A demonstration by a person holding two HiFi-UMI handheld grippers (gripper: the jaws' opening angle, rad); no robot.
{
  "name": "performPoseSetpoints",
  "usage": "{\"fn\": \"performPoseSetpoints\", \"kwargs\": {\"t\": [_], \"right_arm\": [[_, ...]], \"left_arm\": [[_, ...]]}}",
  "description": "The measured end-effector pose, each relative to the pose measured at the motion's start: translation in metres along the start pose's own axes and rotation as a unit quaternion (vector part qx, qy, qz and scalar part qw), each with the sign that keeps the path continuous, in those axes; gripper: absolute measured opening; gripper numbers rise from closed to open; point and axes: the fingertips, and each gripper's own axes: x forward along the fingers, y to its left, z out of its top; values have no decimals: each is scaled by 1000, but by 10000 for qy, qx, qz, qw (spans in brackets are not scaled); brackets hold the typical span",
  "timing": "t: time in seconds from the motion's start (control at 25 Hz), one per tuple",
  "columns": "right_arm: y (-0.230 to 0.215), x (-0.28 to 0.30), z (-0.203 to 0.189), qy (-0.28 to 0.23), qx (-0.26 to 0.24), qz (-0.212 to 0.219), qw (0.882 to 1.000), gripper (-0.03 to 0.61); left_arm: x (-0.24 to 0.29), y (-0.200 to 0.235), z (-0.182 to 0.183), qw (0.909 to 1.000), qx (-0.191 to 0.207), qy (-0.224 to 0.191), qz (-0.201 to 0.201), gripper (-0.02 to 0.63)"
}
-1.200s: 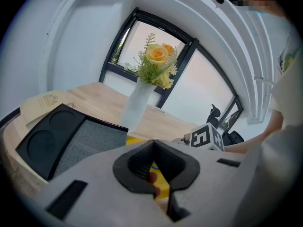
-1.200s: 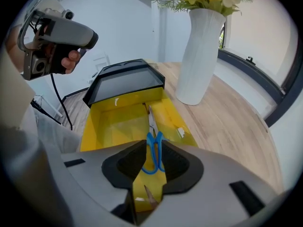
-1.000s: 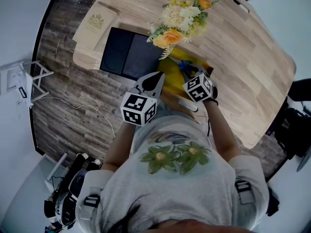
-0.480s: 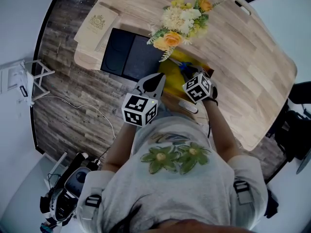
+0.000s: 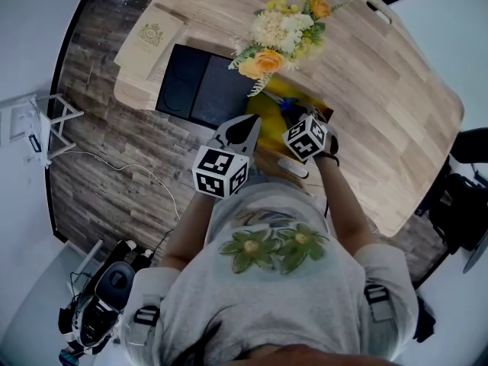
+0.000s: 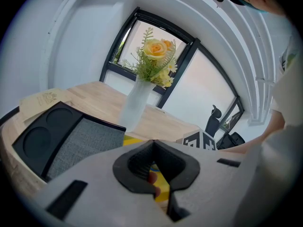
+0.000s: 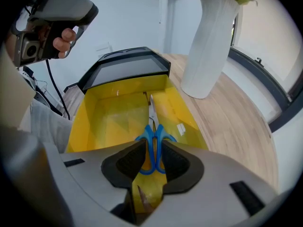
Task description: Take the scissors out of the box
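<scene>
head: steeply down | left: toward vase | right: close over box (shared)

A white vase of flowers stands beside a black tray on a wooden table.

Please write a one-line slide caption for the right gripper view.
Right gripper, jaws apart, lined up over the blue-handled scissors lying in the open yellow box beside a white vase.
</scene>
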Motion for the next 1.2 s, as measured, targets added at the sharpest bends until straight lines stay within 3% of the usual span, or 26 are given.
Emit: {"fn": "performPoseSetpoints", "kwargs": {"t": [1.2], "right_arm": [[-1,-19,11,-215,268,168,9993,83]], "left_arm": [[-5,-4,0,10000,50,-55,24,5]]}}
